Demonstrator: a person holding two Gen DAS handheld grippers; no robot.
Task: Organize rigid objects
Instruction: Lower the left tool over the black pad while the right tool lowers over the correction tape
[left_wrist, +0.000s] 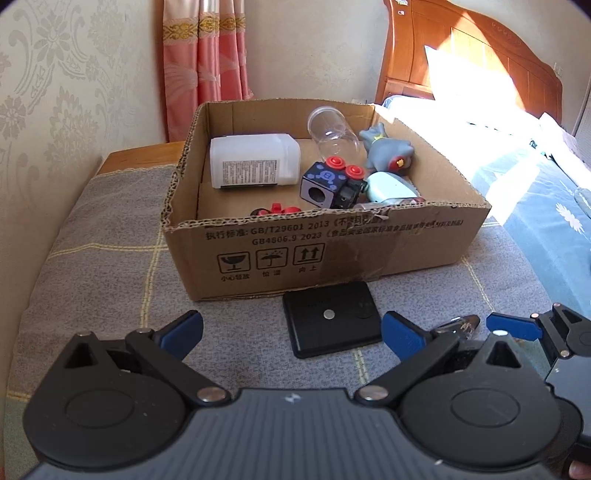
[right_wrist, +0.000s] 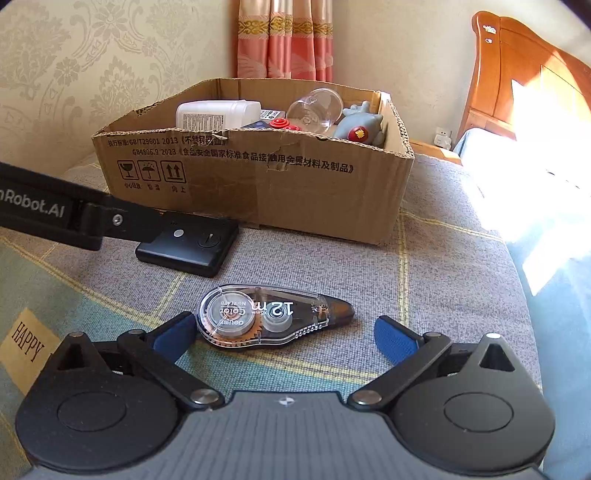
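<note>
Two claws gape wide, gripping nothing: the left claw (left_wrist: 291, 328) faces a flat black square case (left_wrist: 331, 318) beside the brown cardboard box (left_wrist: 328, 251); the right claw (right_wrist: 284, 336) flanks a clear plastic correction-tape dispenser (right_wrist: 273, 314).

- A torn corrugated cardboard box (left_wrist: 325, 254) is showing rough, matt edges.
- A clear glossy plastic tape dispenser (right_wrist: 271, 315) is lying on woven grey cloth (right_wrist: 424, 280).
- A black case (left_wrist: 330, 319) is looking smooth, matt.

Left gripper (left_wrist: 291, 330) and right gripper (right_wrist: 284, 334): black linkage arms with silver pivot pins, blue-padded fingers (right_wrist: 173, 338), ribbed grey body, white lettering "nRobot.AI" on the side.
</note>
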